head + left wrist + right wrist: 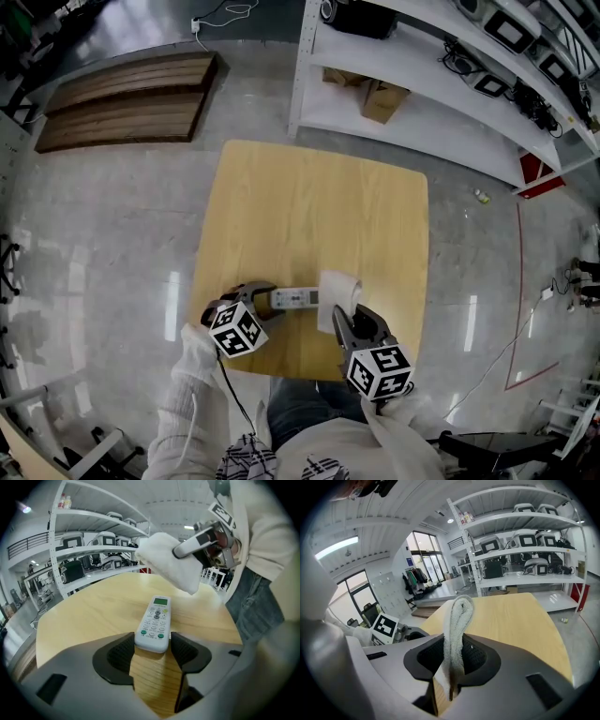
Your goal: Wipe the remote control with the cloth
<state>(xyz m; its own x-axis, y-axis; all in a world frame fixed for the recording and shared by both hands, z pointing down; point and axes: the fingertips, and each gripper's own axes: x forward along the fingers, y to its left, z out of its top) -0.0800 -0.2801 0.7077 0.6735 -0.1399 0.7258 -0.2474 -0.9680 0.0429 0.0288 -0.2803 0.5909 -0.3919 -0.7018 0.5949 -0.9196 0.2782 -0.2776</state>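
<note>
A white remote control (293,298) lies face up on the wooden table (309,206) near its front edge. My left gripper (262,300) is open, and the remote's (154,623) near end rests between its jaws (152,651) with a thin gap on the right side. My right gripper (349,319) is shut on a white cloth (339,291), which stands folded up out of its jaws (452,663). In the left gripper view the cloth (168,564) hangs just above the remote's far end, not touching it.
White shelving (422,84) with equipment and a cardboard box (380,98) stands beyond the table at the back right. A low wooden platform (131,98) lies on the floor at the back left. The person's legs are against the table's front edge.
</note>
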